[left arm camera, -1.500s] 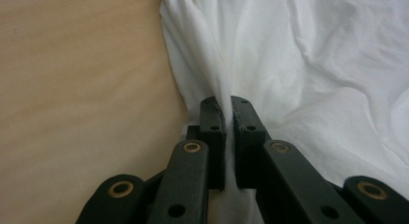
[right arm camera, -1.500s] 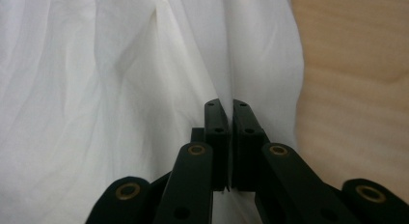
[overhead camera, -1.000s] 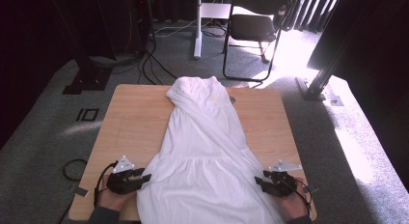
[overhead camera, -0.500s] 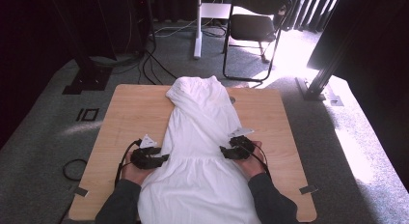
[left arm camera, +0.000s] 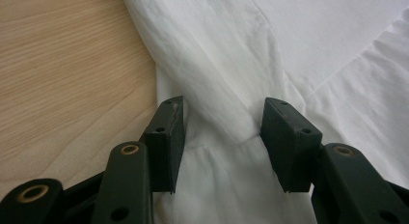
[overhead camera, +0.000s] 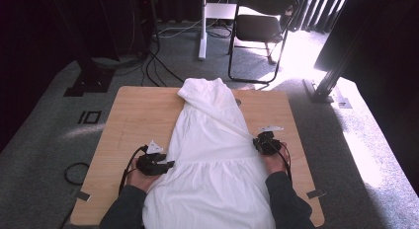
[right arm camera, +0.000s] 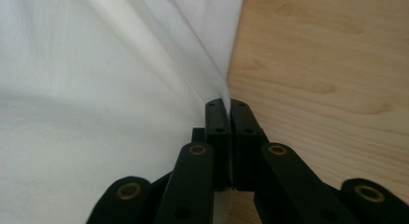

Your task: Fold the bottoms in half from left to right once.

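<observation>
Both grippers now at dress (overhead camera: 212,155) edges on table (overhead camera: 133,120): right gripper (right arm camera: 225,105) just snapped shut, pinching the hem; left gripper (left arm camera: 222,122) spread around a fold, ungripped. Folding likely next.

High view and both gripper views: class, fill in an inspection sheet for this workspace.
Surface: wooden table, bare beside the garment.
Job's things: white dress lying flat along the table.
Clutter: nothing seen.
Grippers: left tongs open astride a fold at the dress's edge; right tongs have just closed, pinching the opposite edge.
Cables: one trails from each gripper; more lie on the floor.
Surroundings: grey carpet, black chair, dark curtains.
</observation>
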